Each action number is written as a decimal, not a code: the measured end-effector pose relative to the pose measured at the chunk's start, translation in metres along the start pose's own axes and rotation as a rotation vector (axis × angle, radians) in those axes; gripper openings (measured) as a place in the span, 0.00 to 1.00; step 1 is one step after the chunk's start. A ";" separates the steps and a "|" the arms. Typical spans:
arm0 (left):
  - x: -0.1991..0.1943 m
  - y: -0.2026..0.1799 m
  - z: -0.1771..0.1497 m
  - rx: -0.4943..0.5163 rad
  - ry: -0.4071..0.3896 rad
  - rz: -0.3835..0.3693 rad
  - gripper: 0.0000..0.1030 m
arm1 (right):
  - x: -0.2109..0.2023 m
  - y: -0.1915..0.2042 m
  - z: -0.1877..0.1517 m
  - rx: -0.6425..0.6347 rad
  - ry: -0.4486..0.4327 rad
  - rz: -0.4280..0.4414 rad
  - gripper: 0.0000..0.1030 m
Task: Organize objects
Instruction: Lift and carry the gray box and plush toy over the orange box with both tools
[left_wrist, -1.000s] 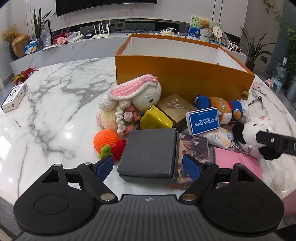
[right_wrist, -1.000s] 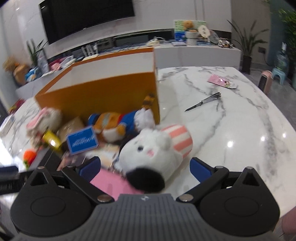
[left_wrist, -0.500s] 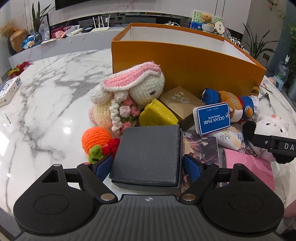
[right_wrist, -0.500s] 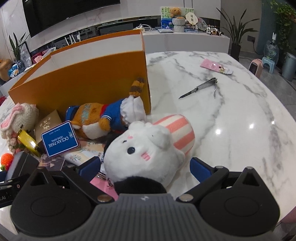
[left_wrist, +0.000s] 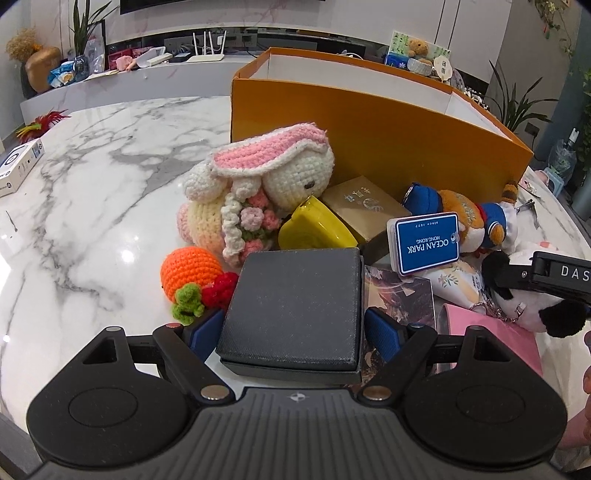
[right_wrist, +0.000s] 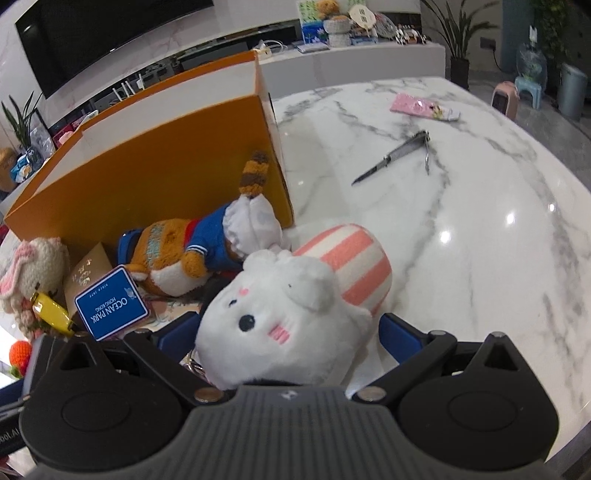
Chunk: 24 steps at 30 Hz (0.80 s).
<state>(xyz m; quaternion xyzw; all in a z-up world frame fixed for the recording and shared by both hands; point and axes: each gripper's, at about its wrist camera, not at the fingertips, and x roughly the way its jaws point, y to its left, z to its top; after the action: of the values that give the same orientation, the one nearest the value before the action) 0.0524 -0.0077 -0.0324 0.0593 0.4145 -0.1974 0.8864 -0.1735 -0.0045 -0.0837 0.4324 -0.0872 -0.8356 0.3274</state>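
A dark grey square box (left_wrist: 295, 306) lies on the marble table between the fingers of my left gripper (left_wrist: 295, 332); the jaws stand open, close beside its two sides. My right gripper (right_wrist: 288, 332) is open around a white plush animal with a pink-striped body (right_wrist: 295, 310); whether the pads touch it is unclear. An open orange cardboard box (left_wrist: 369, 122) stands behind the pile and shows in the right wrist view (right_wrist: 155, 162) too.
Piled before the orange box: a crochet bunny (left_wrist: 258, 184), a crochet carrot (left_wrist: 188, 266), a yellow case (left_wrist: 314, 229), a gold box (left_wrist: 362, 206), a blue OCEAN PARK tag (left_wrist: 426, 243), a fox plush (right_wrist: 199, 247). Nail clippers (right_wrist: 399, 155) lie to the right. A white carton (left_wrist: 18, 166) sits far left.
Both grippers moved forward. The grey box now sits deeper between the left fingers, and the white plush deeper between the right fingers.
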 end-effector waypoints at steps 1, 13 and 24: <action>0.000 0.000 0.000 0.001 -0.002 -0.001 0.93 | 0.000 0.000 0.000 0.004 0.002 0.006 0.95; -0.002 -0.002 -0.002 0.031 -0.015 -0.014 0.92 | -0.002 0.004 -0.002 -0.055 -0.026 0.003 0.83; -0.018 0.004 0.003 0.022 -0.071 -0.061 0.91 | -0.013 0.005 -0.003 -0.078 -0.069 0.015 0.82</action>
<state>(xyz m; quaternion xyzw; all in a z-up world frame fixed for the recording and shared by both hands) 0.0457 0.0001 -0.0174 0.0493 0.3824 -0.2307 0.8934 -0.1636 -0.0001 -0.0742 0.3895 -0.0689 -0.8504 0.3469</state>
